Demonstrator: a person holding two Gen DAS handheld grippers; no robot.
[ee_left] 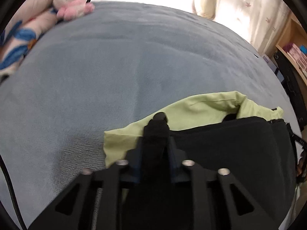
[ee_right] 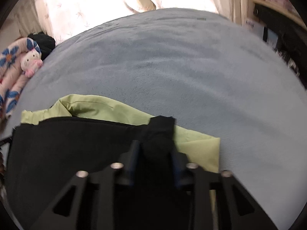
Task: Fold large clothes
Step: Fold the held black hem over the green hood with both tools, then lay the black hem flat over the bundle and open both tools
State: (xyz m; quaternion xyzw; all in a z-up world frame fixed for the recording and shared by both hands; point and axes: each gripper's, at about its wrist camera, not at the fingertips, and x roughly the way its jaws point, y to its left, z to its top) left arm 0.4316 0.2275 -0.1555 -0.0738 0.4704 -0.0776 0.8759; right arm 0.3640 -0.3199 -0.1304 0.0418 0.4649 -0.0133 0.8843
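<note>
I am pinching black fabric in my left claw (ee_left: 160,118) and right claw (ee_right: 162,122), both closed on the black-and-green garment (ee_left: 220,143), lying at six o'clock on the grey blanket (ee_left: 115,67). Folding is looking partly done; a plush toy (ee_left: 73,0) is sitting at eleven.

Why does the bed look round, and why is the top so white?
Both views: the fisheye lens bulges the blue blanket into a dome. Backlit curtains wash out to white in the right wrist view; its right edge is motion-blurred. Left wrist view: the plush toy is smeared.
</note>
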